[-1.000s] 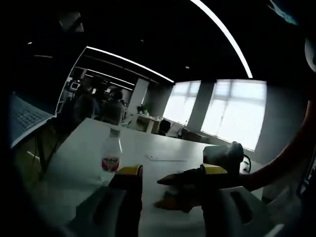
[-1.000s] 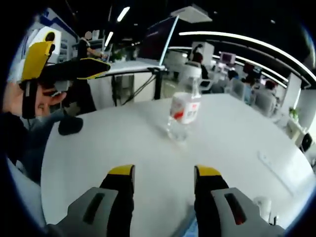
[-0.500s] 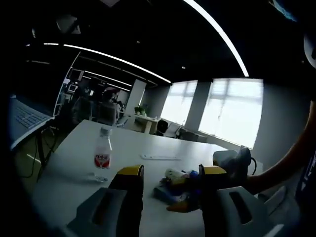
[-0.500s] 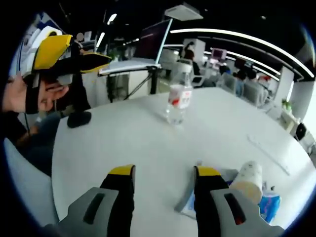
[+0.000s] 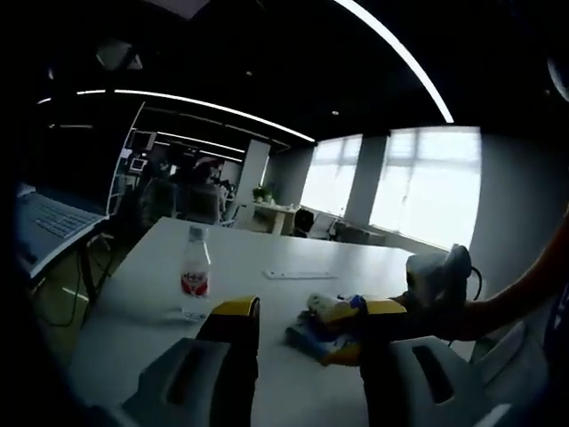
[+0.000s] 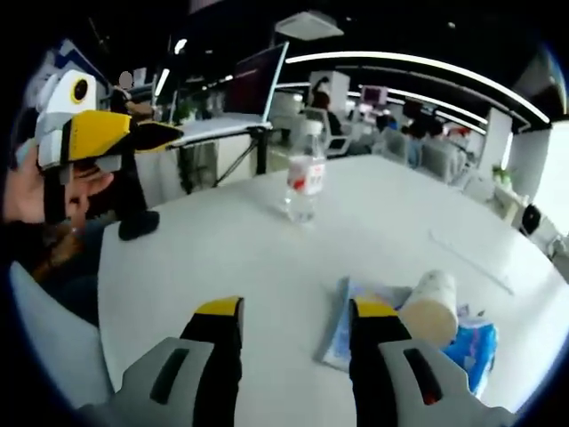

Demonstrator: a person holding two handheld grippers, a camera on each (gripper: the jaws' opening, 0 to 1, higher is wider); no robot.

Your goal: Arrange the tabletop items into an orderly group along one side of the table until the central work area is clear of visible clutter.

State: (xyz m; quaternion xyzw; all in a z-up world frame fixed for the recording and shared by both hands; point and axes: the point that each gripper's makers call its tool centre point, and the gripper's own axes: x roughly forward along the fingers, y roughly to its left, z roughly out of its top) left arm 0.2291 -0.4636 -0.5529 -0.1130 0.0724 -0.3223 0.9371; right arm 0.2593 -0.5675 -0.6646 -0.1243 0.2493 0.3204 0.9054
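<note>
Bare bench [image 6: 231,258] runs from the right tool [image 6: 296,311] up to the water bottle [image 6: 302,182] at upper centre. At lower right, a paper cup [image 6: 428,307] and packets [image 6: 467,347], seemingly touching, block passage.

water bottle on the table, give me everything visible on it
The water bottle is small, clear plastic, with a pale cap on and a red-and-white label around its middle. It stands upright on the white table, alone, nothing touching it, well apart from the pile of packets nearer the right hand-held gripper. The left gripper view shows it upright too, beyond the left hand-held gripper. Fill level and label text are too blurred to tell.
</note>
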